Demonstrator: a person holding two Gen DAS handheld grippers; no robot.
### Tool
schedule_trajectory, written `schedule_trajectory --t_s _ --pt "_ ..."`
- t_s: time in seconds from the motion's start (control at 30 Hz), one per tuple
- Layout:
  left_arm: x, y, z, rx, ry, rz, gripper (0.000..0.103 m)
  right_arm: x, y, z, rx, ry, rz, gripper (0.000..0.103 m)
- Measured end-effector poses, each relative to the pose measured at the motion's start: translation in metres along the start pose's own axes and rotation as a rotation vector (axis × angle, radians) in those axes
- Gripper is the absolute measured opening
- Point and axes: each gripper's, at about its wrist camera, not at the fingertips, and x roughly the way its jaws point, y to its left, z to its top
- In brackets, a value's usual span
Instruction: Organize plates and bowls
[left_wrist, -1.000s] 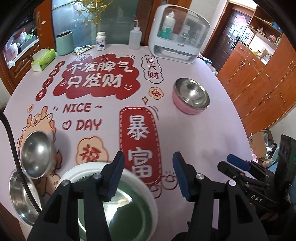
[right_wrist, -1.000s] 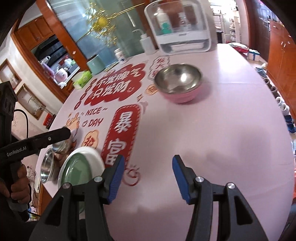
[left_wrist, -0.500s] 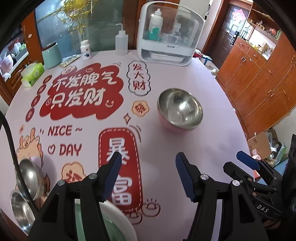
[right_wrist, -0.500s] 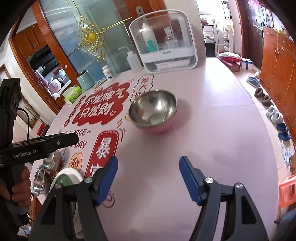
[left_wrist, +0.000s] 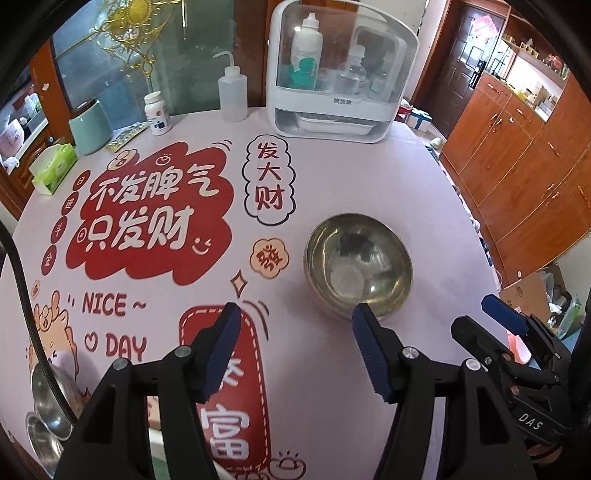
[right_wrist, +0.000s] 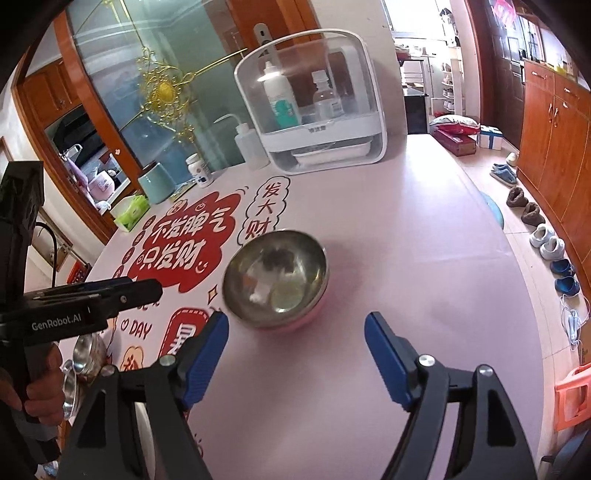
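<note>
A pink bowl with a steel inside (left_wrist: 357, 264) (right_wrist: 276, 277) stands upright on the pink printed table (left_wrist: 424, 206), just ahead of both grippers. My left gripper (left_wrist: 295, 338) is open and empty, its right pad just short of the bowl's near rim. My right gripper (right_wrist: 295, 341) holds nothing and its jaws are opening, the bowl just beyond the left pad. Two small steel bowls (left_wrist: 46, 413) (right_wrist: 83, 358) lie at the near left edge. A white plate's rim (left_wrist: 157, 448) shows under my left gripper.
At the table's far side stand a white storage box with bottles (left_wrist: 341, 74), a squeeze bottle (left_wrist: 231, 90), a pill bottle (left_wrist: 157, 112), a teal canister (left_wrist: 90, 127) and a tissue box (left_wrist: 55, 166). Wooden cabinets (left_wrist: 524, 166) line the right. A person's hand (right_wrist: 37, 384) holds the left gripper.
Both grippers moved forward over the table toward the pink bowl, which now looks larger and closer. The white plate slid out under the left gripper. The right jaws widened.
</note>
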Motion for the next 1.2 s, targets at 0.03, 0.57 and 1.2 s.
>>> schedule_trajectory --t_s 0.03,0.57,1.2 --pt "0.004 -0.002 0.002 0.0 0.003 -0.001 0.061 0.003 -0.002 0.002 0.011 0.002 0.006 0.077" --pt "0.08 -0.016 0.015 0.012 0.094 -0.049 0.061 0.063 -0.032 -0.004 0.156 0.059 0.08 0.077" --pt "0.117 -0.015 0.008 -0.018 0.139 -0.088 0.033 0.087 -0.03 -0.013 0.145 0.088 0.087 0.037"
